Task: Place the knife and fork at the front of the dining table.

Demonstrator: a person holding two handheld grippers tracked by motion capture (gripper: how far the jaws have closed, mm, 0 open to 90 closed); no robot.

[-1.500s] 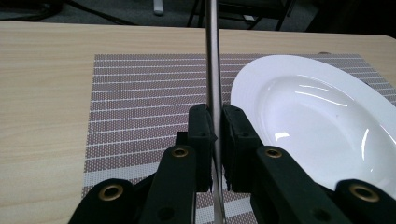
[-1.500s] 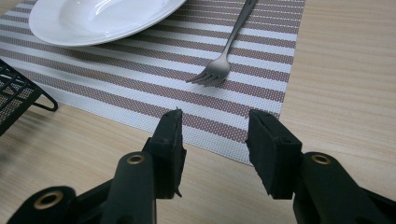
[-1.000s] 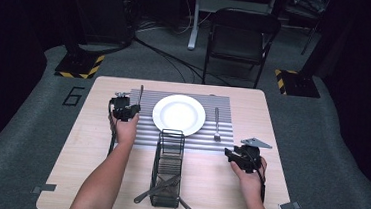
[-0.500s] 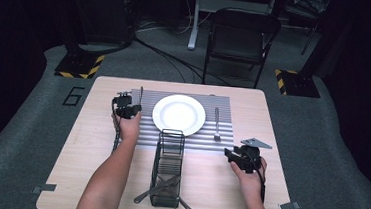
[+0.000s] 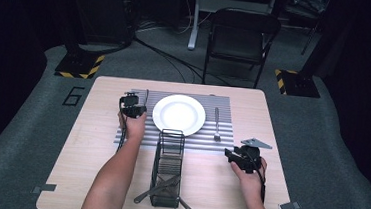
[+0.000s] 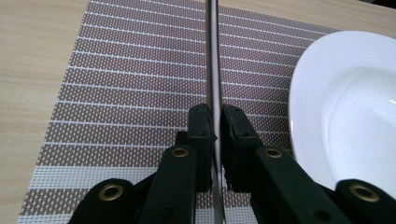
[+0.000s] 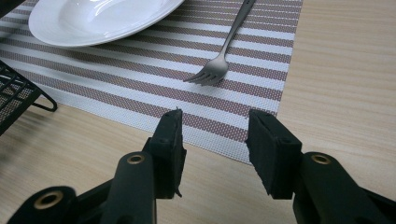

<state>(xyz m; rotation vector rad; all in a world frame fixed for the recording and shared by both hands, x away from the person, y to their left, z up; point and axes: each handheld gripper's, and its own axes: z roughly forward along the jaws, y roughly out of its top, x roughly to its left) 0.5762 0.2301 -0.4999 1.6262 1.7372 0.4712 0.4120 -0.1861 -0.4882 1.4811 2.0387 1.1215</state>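
Left gripper [image 6: 213, 122]: jaws clamped on knife [image 6: 213, 70], thin, steel, edge-on.
Room: plate [image 6: 345, 107] rim just right of jaws.
Right gripper [image 7: 215, 135]: jaws wide, empty.

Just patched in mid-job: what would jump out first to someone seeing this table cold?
The white plate sits mid-table on a striped placemat, a fork lying to its right. The left gripper is clamped on a thin knife over the mat left of the plate. A black wire caddy stands nearer the person, more cutlery at its near end.

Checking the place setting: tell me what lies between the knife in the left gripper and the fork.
The white plate sits between the knife and the fork, all over the striped placemat, seen in the high view.
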